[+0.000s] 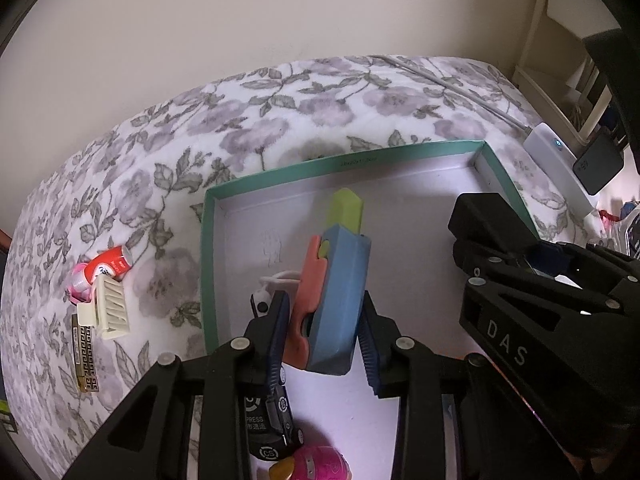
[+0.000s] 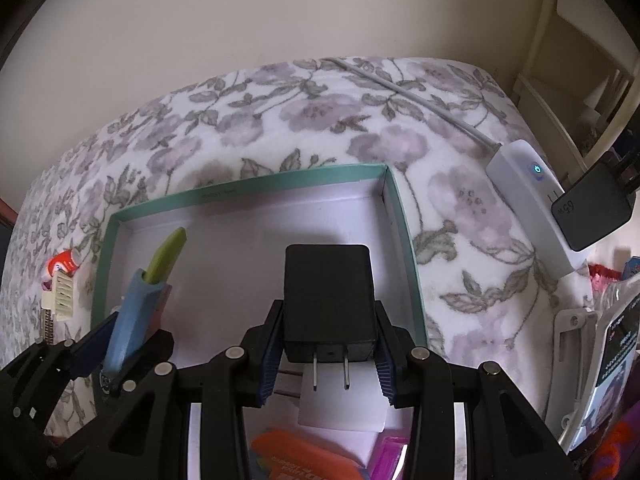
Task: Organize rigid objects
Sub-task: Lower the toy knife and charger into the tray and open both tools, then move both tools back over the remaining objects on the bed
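Teal-rimmed box (image 2: 394, 200) on the bed (image 2: 304, 120), mostly bare inside. Left hand-held gripper (image 1: 324, 332) clamped on 1 blue toy knife (image 1: 340, 300); right hand-held gripper (image 2: 329, 354) clamped on 1 black plug adapter (image 2: 328, 296), both over the box. Roughly midway, judging by 4 small items (image 1: 102, 300) left outside on the bedspread.

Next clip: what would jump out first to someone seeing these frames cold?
Both claws are loaded over the teal box on the flowered bedspread: the left claw grips a blue-and-orange toy with a yellow-green tip, the right claw a black charger, prongs toward the camera. A few small items lie on the bedspread left of the box.
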Tool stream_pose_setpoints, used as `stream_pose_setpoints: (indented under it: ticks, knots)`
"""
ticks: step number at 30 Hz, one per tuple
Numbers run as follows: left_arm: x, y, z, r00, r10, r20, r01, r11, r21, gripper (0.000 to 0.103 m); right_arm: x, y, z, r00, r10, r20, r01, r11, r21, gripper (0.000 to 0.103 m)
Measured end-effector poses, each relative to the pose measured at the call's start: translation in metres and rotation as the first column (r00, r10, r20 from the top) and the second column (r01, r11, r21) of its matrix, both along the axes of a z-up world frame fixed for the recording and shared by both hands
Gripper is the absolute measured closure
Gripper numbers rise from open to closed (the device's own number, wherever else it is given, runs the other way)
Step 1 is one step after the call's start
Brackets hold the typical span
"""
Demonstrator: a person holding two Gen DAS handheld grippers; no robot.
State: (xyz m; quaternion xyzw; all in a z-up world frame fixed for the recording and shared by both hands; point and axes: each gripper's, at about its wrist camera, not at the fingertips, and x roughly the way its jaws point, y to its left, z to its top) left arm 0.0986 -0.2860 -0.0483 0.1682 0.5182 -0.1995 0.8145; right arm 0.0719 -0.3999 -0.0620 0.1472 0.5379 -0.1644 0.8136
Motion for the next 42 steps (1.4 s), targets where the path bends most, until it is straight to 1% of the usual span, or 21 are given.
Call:
stream_pose_setpoints:
  ticks: [5, 7, 9, 11, 14, 16, 19, 23, 25, 29, 32, 33, 36, 40, 42]
  knots:
    - [0.002, 0.002, 0.002, 1.0, 0.01, -0.019, -0.01, 1.0, -0.013, 0.068, 0.001, 0.002, 0.004, 1.0, 0.004, 0.003, -0.004, 1.0, -0.018, 0.059]
    - [0.004, 0.003, 0.005, 0.999, 0.018, -0.03, -0.019, 0.999, -0.027, 0.068, 0.001, 0.002, 0.008, 1.0, 0.005, 0.011, -0.004, 1.0, -0.026, 0.056]
    - [0.005, 0.006, 0.008, 0.999, 0.027, -0.033, -0.029, 0.999, -0.038, 0.067, 0.001, 0.002, 0.013, 1.0, 0.005, 0.022, -0.004, 0.999, -0.037, 0.044]
    - [0.006, 0.009, 0.013, 0.999, 0.04, -0.03, -0.042, 0.998, -0.048, 0.065, 0.0, 0.003, 0.018, 0.999, 0.002, 0.036, 0.0, 0.999, -0.042, 0.043]
    - [0.009, 0.014, 0.021, 0.998, 0.059, -0.026, -0.061, 0.996, -0.069, 0.059, -0.001, 0.003, 0.027, 0.998, -0.005, 0.059, 0.007, 0.999, -0.042, 0.043]
    - [0.011, 0.018, 0.027, 0.997, 0.071, -0.023, -0.073, 0.994, -0.081, 0.052, -0.002, 0.002, 0.033, 0.997, -0.008, 0.076, 0.011, 0.999, -0.042, 0.043]
    - [0.013, 0.024, 0.035, 0.996, 0.088, -0.014, -0.089, 0.992, -0.095, 0.047, -0.003, 0.002, 0.043, 0.995, -0.01, 0.099, 0.015, 0.998, -0.053, 0.043]
    - [0.019, 0.032, 0.043, 0.993, 0.116, -0.01, -0.116, 0.988, -0.106, 0.042, -0.005, 0.003, 0.057, 0.992, -0.013, 0.127, 0.022, 0.997, -0.076, 0.037]
    - [0.022, 0.037, 0.046, 0.991, 0.134, -0.009, -0.135, 0.984, -0.114, 0.038, -0.006, 0.003, 0.064, 0.99, -0.015, 0.141, 0.027, 0.996, -0.079, 0.037]
    - [0.029, 0.051, 0.054, 0.985, 0.175, -0.007, -0.174, 0.976, -0.134, 0.037, -0.008, 0.003, 0.076, 0.986, -0.019, 0.168, 0.035, 0.995, -0.091, 0.032]
    - [0.034, 0.06, 0.058, 0.979, 0.206, -0.006, -0.205, 0.968, -0.147, 0.035, -0.01, 0.005, 0.083, 0.983, -0.017, 0.182, 0.036, 0.994, -0.104, 0.031]
    - [0.035, 0.063, 0.059, 0.977, 0.215, -0.007, -0.213, 0.965, -0.15, 0.035, -0.01, 0.006, 0.085, 0.982, -0.013, 0.186, 0.034, 0.994, -0.107, 0.03]
    - [0.039, 0.071, 0.062, 0.971, 0.239, -0.005, -0.236, 0.959, -0.157, 0.021, -0.009, 0.01, 0.087, 0.982, -0.002, 0.19, 0.025, 0.993, -0.116, 0.026]
    - [0.044, 0.083, 0.064, 0.961, 0.276, -0.002, -0.272, 0.948, -0.162, 0.021, -0.006, 0.015, 0.084, 0.984, 0.013, 0.18, 0.01, 0.992, -0.125, 0.024]
    - [0.047, 0.088, 0.063, 0.956, 0.294, 0.001, -0.29, 0.944, -0.158, 0.02, -0.003, 0.019, 0.081, 0.984, 0.024, 0.174, -0.002, 0.992, -0.127, 0.018]
